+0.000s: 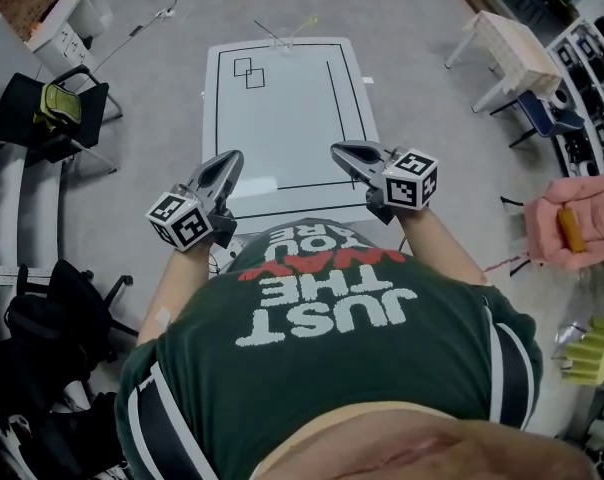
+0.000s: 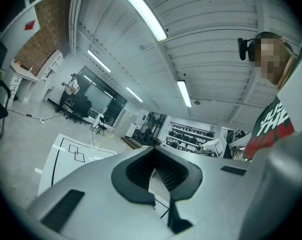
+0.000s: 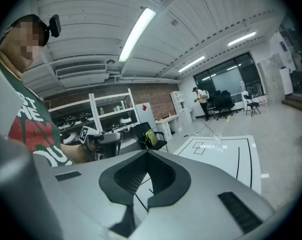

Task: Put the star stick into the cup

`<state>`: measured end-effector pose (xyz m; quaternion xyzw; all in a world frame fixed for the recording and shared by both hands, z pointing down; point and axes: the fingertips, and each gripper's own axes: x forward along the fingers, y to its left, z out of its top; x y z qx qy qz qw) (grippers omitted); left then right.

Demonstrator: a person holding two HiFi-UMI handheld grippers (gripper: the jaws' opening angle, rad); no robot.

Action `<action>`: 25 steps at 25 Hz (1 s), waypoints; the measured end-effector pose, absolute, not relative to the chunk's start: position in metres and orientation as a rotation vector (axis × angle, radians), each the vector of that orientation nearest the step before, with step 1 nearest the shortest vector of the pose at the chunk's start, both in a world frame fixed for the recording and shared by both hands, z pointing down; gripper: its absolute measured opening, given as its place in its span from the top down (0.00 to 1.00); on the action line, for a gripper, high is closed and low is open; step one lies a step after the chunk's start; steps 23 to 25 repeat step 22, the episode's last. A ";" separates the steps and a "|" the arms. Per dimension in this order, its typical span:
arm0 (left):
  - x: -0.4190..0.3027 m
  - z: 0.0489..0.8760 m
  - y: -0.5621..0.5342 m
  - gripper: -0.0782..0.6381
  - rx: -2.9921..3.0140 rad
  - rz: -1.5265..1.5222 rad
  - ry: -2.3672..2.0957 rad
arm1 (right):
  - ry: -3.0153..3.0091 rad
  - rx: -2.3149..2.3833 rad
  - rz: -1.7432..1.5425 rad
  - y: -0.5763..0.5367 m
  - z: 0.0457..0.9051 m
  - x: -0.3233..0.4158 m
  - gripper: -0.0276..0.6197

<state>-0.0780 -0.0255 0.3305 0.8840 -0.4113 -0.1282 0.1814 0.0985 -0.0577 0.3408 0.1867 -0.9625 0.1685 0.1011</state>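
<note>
A small clear cup [image 1: 281,38] stands at the far edge of the white table [image 1: 282,128]. Thin sticks slant up out of it, one with a yellow star tip [image 1: 312,20]. In the right gripper view the cup [image 3: 216,138] and the star [image 3: 225,119] are far off and small, as is the cup [image 2: 94,142] in the left gripper view. My left gripper [image 1: 232,157] and right gripper [image 1: 337,149] hover over the table's near edge, far from the cup. Each has its jaws meeting at the tip, and nothing is between them.
Black lines on the table mark a large rectangle and two small squares [image 1: 249,71]. A black chair with a yellow-green bag [image 1: 57,106] stands to the left. To the right are a small white table [image 1: 509,50] and a pink seat [image 1: 578,224]. Grey floor surrounds the table.
</note>
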 end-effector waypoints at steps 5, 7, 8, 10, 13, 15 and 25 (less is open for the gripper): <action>-0.080 0.330 -0.024 0.88 2.491 -0.374 -1.175 | -2.838 0.524 0.474 -0.057 0.340 0.096 0.91; -0.081 0.331 -0.024 0.88 2.486 -0.378 -1.179 | -2.838 0.517 0.466 -0.057 0.339 0.097 0.91; -0.080 0.331 -0.024 0.88 2.484 -0.378 -1.180 | -2.838 0.516 0.465 -0.057 0.339 0.097 0.91; -0.080 0.330 -0.024 0.88 2.485 -0.376 -1.179 | -2.837 0.518 0.465 -0.058 0.338 0.098 0.91; -0.080 0.329 -0.026 0.88 2.487 -0.381 -1.179 | -2.834 0.513 0.463 -0.060 0.337 0.097 0.91; -0.081 0.329 -0.027 0.88 2.486 -0.385 -1.182 | -2.833 0.505 0.459 -0.061 0.338 0.096 0.91; -0.084 0.331 -0.032 0.88 2.480 -0.392 -1.192 | -2.840 0.504 0.450 -0.065 0.338 0.095 0.91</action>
